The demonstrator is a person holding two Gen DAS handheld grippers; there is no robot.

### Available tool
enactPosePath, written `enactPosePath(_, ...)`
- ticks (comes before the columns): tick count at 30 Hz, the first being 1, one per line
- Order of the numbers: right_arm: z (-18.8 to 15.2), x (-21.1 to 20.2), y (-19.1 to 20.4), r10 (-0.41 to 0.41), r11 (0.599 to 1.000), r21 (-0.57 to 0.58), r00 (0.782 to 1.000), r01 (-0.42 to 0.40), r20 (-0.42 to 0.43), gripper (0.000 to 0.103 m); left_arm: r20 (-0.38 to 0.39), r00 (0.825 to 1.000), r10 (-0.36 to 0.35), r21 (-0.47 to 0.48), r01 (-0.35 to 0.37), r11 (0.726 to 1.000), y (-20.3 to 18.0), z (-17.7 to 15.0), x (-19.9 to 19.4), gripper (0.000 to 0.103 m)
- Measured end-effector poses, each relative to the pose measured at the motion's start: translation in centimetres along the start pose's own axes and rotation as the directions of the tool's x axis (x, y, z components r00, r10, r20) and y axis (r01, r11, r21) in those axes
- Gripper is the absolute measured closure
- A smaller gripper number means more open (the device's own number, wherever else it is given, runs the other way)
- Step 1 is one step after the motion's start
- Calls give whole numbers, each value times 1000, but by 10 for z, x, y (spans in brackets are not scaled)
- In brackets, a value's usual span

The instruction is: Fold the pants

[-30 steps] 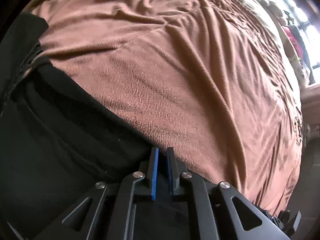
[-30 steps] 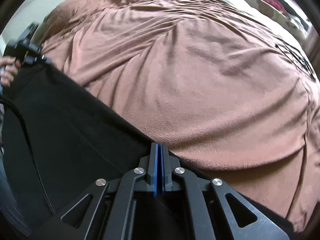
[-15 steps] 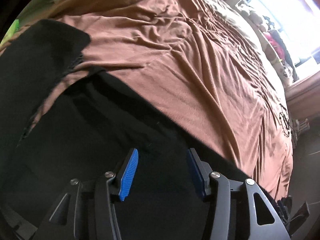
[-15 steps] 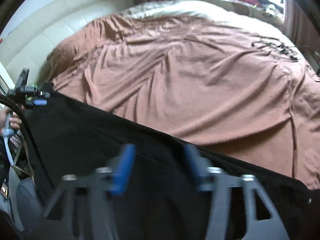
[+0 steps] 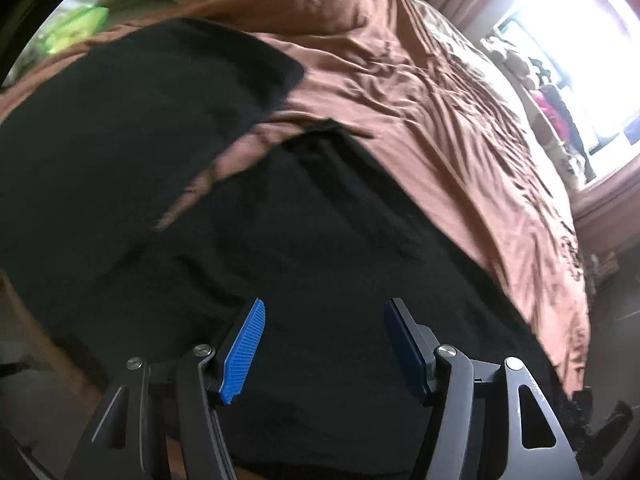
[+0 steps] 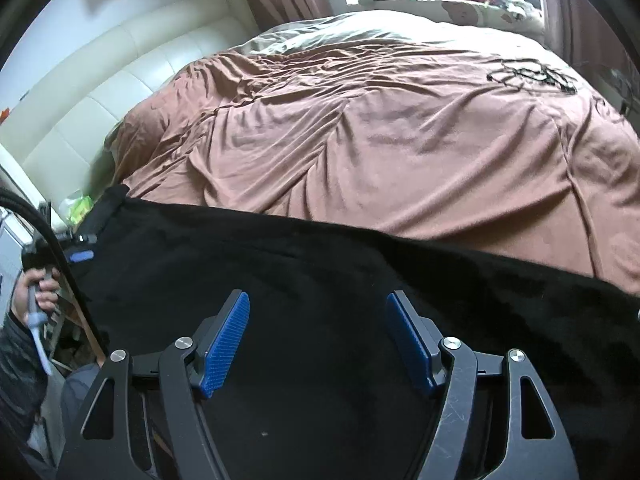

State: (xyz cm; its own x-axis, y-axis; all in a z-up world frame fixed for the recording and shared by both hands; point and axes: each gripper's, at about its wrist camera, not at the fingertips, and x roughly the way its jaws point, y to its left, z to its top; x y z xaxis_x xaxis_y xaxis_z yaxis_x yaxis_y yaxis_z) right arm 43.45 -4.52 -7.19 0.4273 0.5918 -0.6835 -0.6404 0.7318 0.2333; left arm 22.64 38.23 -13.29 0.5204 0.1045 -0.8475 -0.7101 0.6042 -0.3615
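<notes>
Black pants [image 5: 320, 240] [image 6: 320, 280] lie spread flat, one leg end at 10 o'clock, slightly apart.

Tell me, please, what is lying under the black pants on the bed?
The black pants lie on the brown blanket, which shows beyond their far edge and through a gap between two black sections in the left wrist view. Whatever lies directly beneath the fabric is covered.
</notes>
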Motion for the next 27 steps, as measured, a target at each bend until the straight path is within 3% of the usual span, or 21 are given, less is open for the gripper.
enactPosePath(4, -8, 1, 4, 6, 1000, 23, 1000, -6, -6, 33, 12, 997, 82, -36, -82, 996, 28, -6, -1, 40)
enactPosePath(5, -10, 2, 6, 2, 1000, 24, 1000, -1, -12, 33, 24, 994, 108, -52, -107, 993, 39, -7, -3, 48)
enactPosePath(6, -11, 2, 7, 3, 1000, 29, 1000, -2, -17, 33, 31, 992, 122, -56, -120, 991, 47, -7, -5, 62)
enactPosePath(8, -15, 3, 9, 12, 999, 48, 1000, -11, -19, 33, 28, 993, 118, -75, -116, 990, 62, -8, -9, 75)
enactPosePath(9, -16, 4, 9, 14, 998, 54, 1000, -13, -17, 33, 29, 994, 108, -82, -105, 991, 66, -9, -12, 75)
enactPosePath(13, -22, 3, 13, 15, 997, 72, 1000, -15, -9, 33, 59, 992, 114, -70, -110, 991, 70, -18, -34, 74)
enactPosePath(17, -29, 3, 15, 21, 996, 88, 1000, -21, -3, 33, 69, 995, 65, -71, -60, 996, 74, -27, -47, 71)
enactPosePath(19, -34, 2, 18, 4, 996, 85, 1000, -4, -1, 33, 77, 995, 56, -77, -50, 996, 78, -30, -51, 60)
enactPosePath(20, -38, 1, 20, 3, 996, 85, 1000, -3, 0, 33, 85, 995, 50, -89, -43, 995, 81, -33, -54, 46)
enactPosePath(21, -40, 0, 20, 5, 996, 88, 1000, -5, -1, 33, 95, 995, 43, -102, -33, 994, 84, -35, -56, 39)
enactPosePath(27, -54, -9, 20, -12, 993, 117, 1000, 13, -8, 33, 117, 992, -45, -170, 64, 983, 113, -47, -63, 39)
